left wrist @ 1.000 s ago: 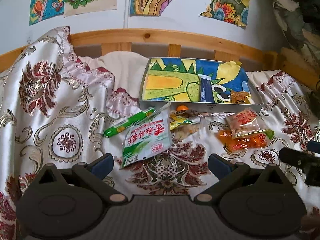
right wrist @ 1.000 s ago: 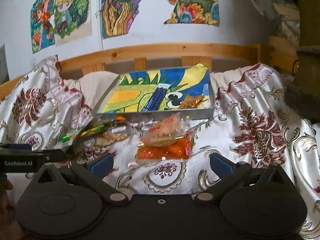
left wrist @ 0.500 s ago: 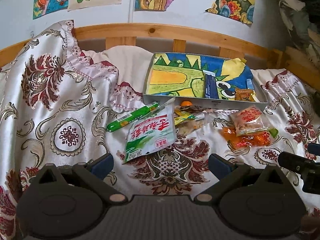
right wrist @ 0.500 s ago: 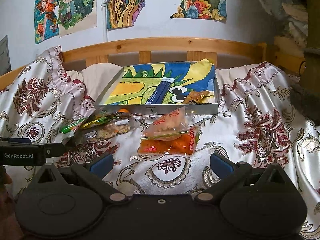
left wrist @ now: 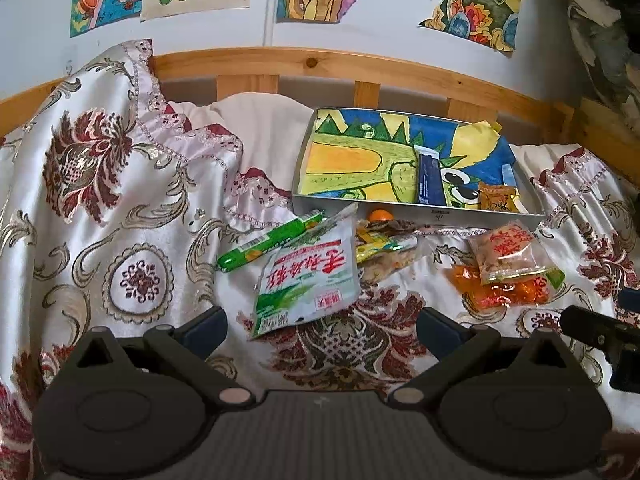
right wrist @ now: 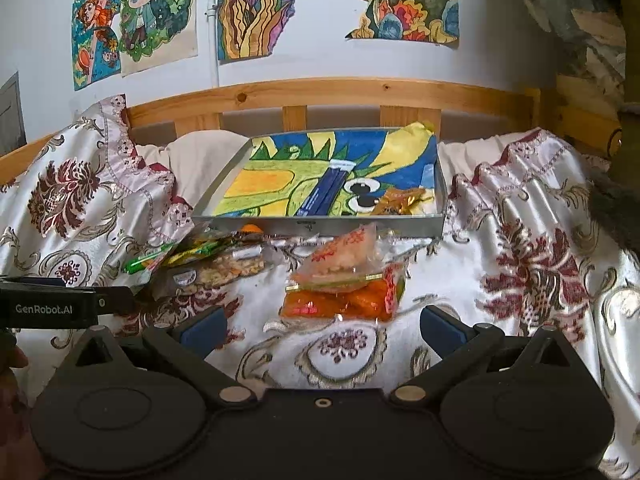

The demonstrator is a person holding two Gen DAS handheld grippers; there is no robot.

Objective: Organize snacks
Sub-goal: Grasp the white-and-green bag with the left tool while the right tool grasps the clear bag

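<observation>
Shallow grey tray [left wrist: 416, 210], rectangular, thin-walled, lined with a crayon-bright dragon drawing in green, yellow and blue. Inside it, two snacks: one long dark-blue sachet [left wrist: 430, 178] lying flat mid-tray, one small crinkly amber wrapper [left wrist: 496, 198] in the near right corner.

Just in front of the tray's near wall, loose on the cloth: one flat glossy green-and-white pouch [left wrist: 308, 278] with large red Chinese characters, not readable here; one slim green tube-shaped stick [left wrist: 268, 246] touching the pouch's upper left edge; one clear packet of mixed nuts [right wrist: 224, 268] with a yellow-green wrapper [left wrist: 380, 242] across it; one small orange round thing [left wrist: 380, 215] right against the tray wall, too small to identify. To the right of these, still in front of the tray, one clear bag with red print [left wrist: 508, 254] resting on top of one shiny orange packet [left wrist: 500, 294].

Beneath everything, satiny cream bedspread [left wrist: 120, 208] with maroon and gold florals, rumpled. Behind the tray, pale wooden slatted rail [left wrist: 360, 68], then a white wall with four colourful drawings [right wrist: 256, 8].

Left gripper [left wrist: 320, 326] spread wide, blue pads apart, holding nothing, low over the cloth in front of the pouch. Right gripper [right wrist: 322, 326] likewise gaping and empty, in front of the orange packet. "GenRobot.AI" legible in white on the left gripper's black body in the right wrist view.
</observation>
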